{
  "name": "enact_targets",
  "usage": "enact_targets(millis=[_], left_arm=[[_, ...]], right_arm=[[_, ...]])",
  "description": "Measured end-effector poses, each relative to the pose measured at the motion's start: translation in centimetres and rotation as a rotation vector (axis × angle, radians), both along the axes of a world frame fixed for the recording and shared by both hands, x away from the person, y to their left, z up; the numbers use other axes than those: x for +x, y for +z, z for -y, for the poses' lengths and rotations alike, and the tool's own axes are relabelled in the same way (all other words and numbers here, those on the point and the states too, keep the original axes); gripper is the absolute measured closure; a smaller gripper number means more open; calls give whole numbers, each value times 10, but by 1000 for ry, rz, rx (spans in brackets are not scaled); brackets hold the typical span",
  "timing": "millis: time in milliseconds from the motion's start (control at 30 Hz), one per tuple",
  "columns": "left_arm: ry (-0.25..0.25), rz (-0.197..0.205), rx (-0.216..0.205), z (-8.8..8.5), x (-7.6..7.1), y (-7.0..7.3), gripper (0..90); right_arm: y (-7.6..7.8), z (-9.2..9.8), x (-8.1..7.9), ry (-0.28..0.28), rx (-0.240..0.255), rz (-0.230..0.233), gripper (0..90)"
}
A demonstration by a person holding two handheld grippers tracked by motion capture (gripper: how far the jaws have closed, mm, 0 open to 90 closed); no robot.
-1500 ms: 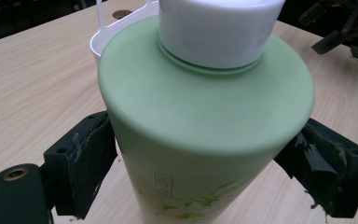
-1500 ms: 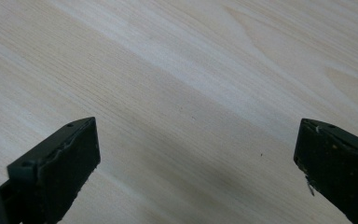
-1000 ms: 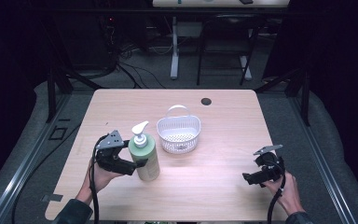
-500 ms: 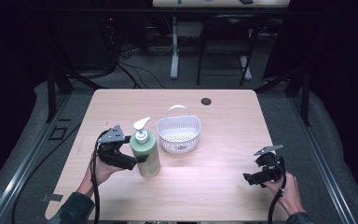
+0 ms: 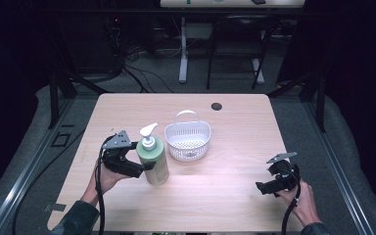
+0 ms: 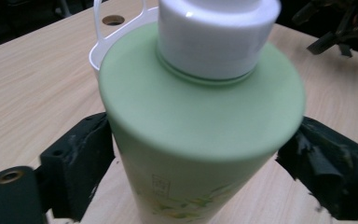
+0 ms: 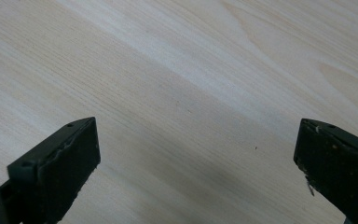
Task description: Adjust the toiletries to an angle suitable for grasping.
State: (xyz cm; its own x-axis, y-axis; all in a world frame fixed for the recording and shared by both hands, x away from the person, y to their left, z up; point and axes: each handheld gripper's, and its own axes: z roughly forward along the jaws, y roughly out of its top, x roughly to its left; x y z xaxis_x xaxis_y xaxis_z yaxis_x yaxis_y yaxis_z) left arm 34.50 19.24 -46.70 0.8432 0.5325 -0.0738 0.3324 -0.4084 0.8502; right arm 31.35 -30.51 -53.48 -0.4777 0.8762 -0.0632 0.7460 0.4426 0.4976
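Note:
A pale green pump bottle (image 5: 152, 161) with a white pump head stands on the wooden table (image 5: 225, 205), left of centre. My left gripper (image 5: 146, 169) reaches in from its left, one jaw on each side of the bottle body (image 6: 191, 116). The jaws have just been opening. Their pads sit right beside the bottle, and a thin gap shows at the right-hand pad (image 6: 303, 158). My right gripper (image 5: 262, 187) rests low near the table's front right corner. In the right gripper view it (image 7: 196, 168) is open over bare wood with nothing between its jaws.
A white perforated basket (image 5: 169, 133) with an upright handle stands just right of and behind the bottle; its rim (image 6: 98, 51) shows behind the bottle. A dark round hole (image 5: 216, 106) sits near the table's far edge. The other gripper (image 6: 340, 28) shows at top right of the left gripper view.
The left hand and its gripper have shifted very slightly away from me beside the bottle. Bottle, basket and right gripper stay where they were.

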Motion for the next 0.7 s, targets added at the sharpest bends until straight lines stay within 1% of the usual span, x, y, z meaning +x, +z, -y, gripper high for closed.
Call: enact_targets(millis=[133, 167, 200, 233, 333, 367, 467, 500, 533, 567, 600, 633, 700], left_arm=[[2, -1, 9, 2, -3, 4, 36], [4, 0, 16, 2, -4, 5, 36], [3, -3, 16, 3, -5, 8, 5], [6, -2, 12, 3, -6, 9, 0], [12, 2, 13, 4, -7, 13, 0], [23, 1, 11, 3, -7, 17, 0], [31, 3, 13, 4, -8, 19, 0], [43, 3, 23, 4, -9, 22, 1], [46, 4, 19, 5, -9, 22, 1], [63, 8, 29, 6, -10, 26, 1], [63, 8, 29, 6, -10, 26, 1], [79, 17, 40, 6, -10, 29, 1], [85, 21, 36, 6, -10, 33, 1]], right_arm=[[0, 0, 0, 1, 4, -2, 0], [0, 0, 0, 1, 4, -3, 0], [0, 0, 0, 1, 3, -2, 0], [0, 0, 0, 2, 0, -1, 0], [0, 0, 0, 4, -3, -4, 0], [-1, 1, 0, 1, 0, -7, 0], [-1, 1, 0, 1, 4, -7, 0], [-1, 1, 0, 0, 4, -7, 0], [-1, 1, 0, -1, 3, -8, 0], [-1, 1, 0, 1, 0, -9, 0], [-1, 1, 0, 1, 0, -9, 0], [-1, 0, 0, 4, -3, -10, 0], [-1, 0, 0, 6, -6, -10, 0]])
